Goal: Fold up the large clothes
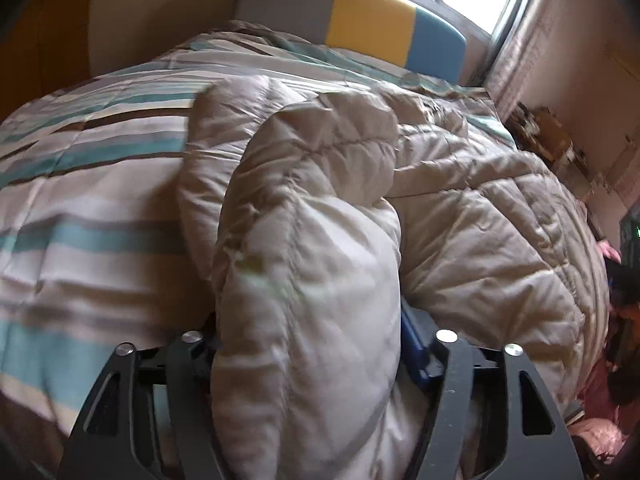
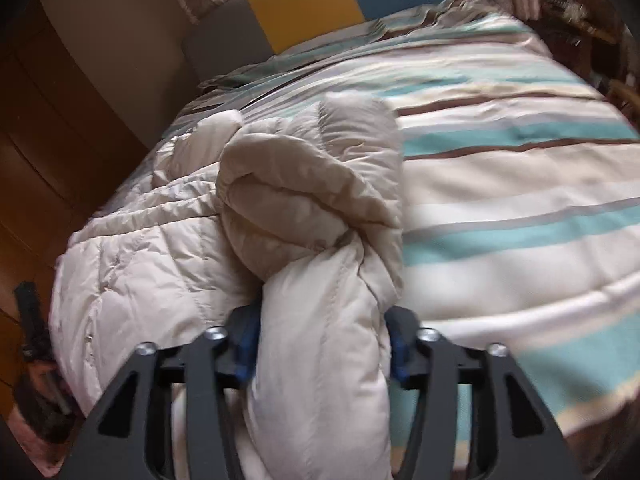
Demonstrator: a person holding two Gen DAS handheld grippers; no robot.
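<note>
Beige quilt bunched in both grippers

Beige puffy quilted coat [image 1: 312,216] fills the left gripper [image 1: 308,360] and right gripper [image 2: 320,344], each clamped on a thick fold; fingertips are buried. It sprawls over the striped teal-and-brown bedspread [image 2: 520,184]; edges blur

Left gripper [image 1: 308,344] clamped on thick padded fabric — right gripper [image 2: 320,340] likewise, both pointing forward, fingers mostly hidden.

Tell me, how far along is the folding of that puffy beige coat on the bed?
Early to midway. Done: the quilted coat lies spread on the striped bedspread. In hand: the left gripper and right gripper each clamp a bunched part. Left: no neat fold shows; the coat looks lumpy.
</note>
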